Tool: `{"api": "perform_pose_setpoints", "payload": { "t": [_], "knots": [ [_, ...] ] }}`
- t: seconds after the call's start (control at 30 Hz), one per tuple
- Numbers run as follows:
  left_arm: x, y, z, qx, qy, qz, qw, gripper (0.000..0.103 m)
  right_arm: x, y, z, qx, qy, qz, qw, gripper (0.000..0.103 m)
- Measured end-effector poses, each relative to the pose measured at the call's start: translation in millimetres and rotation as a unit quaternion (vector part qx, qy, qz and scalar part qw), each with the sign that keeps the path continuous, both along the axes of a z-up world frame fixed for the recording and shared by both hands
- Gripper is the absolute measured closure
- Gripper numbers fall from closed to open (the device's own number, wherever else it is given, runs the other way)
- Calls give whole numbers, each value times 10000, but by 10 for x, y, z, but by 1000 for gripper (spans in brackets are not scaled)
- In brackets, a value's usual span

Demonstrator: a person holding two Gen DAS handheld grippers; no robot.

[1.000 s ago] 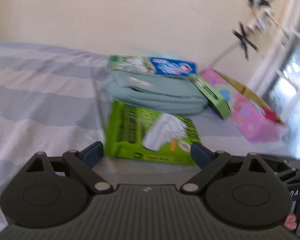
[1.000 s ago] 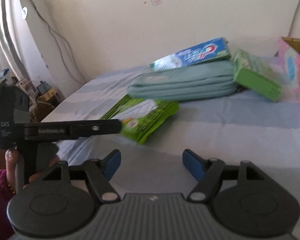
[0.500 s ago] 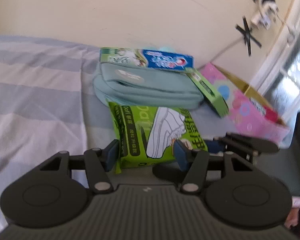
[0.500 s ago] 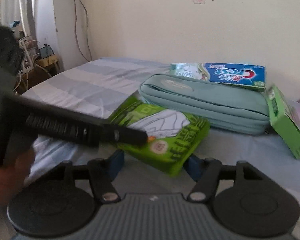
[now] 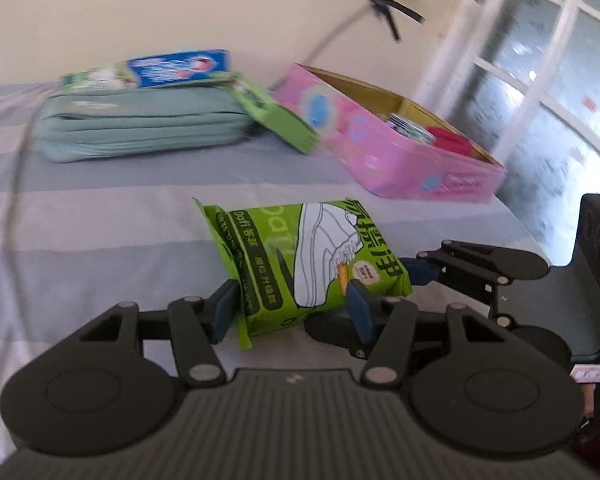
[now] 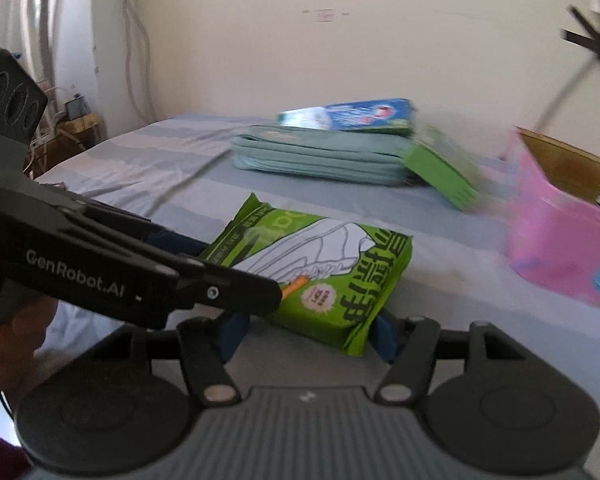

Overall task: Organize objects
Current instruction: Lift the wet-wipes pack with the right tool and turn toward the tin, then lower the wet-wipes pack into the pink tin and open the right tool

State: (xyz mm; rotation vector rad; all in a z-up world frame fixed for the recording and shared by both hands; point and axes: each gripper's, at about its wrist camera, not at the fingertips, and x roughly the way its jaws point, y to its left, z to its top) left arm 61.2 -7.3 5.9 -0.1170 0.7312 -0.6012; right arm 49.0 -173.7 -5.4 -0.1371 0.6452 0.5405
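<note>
A green packet (image 5: 308, 256) with a white shoe printed on it sits between both grippers, just above the striped bed sheet (image 5: 80, 220). My left gripper (image 5: 292, 312) is shut on its near end, one blue pad against each side. The right gripper (image 6: 308, 334) is shut on the same packet (image 6: 332, 272) at its near right corner. In the right wrist view a left gripper finger (image 6: 220, 292) crosses in front and hides the right gripper's left pad. An open pink box (image 5: 400, 160) stands to the right.
A teal pouch (image 5: 140, 128) lies at the back with a blue toothpaste box (image 5: 172, 68) on top and a green box (image 5: 276, 116) leaning against it. The pink box (image 6: 560, 240) holds several small items. A window is at the right.
The left jaws have narrowed from wide apart onto the green packet. The right gripper has come in and gripped it too. The packet now sits away from the pouch, nearer the pink box.
</note>
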Motion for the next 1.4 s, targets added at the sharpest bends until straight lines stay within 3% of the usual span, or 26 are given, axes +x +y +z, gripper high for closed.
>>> {"api": "perform_pose_setpoints", "payload": {
  "t": [0.23, 0.47, 0.7, 0.97, 1.07, 1.13, 1.23, 1.4],
  "knots": [
    [-29, -324, 48, 44, 27, -219, 9997, 43, -99, -334, 26, 218, -159, -320, 9991, 41],
    [-40, -624, 451, 200, -542, -274, 9980, 43, -125, -593, 304, 475, -881, -570, 9933, 41],
    [204, -1178, 843, 209, -1166, -535, 9915, 43, 95, -1071, 646, 596, -1510, -1044, 9812, 41],
    [669, -1838, 935, 143, -1228, -814, 9890, 43, 566, -1603, 709, 465, -1643, -1530, 9734, 41],
    [869, -2018, 869, 201, -1109, -801, 9904, 43, 798, -1679, 630, 487, -1496, -1643, 9738, 36],
    [1013, -2138, 788, 292, -1028, -718, 9917, 38, 981, -1661, 520, 310, -1466, -1778, 9726, 18],
    [1149, -2200, 665, 680, -1058, -175, 9919, 35, 1120, -1684, 403, 111, -1496, -2173, 9645, 16],
    [1041, -2002, 710, 502, -1169, 36, 9919, 33, 979, -1749, 379, 357, -1598, -2337, 9584, 16]
  ]
}}
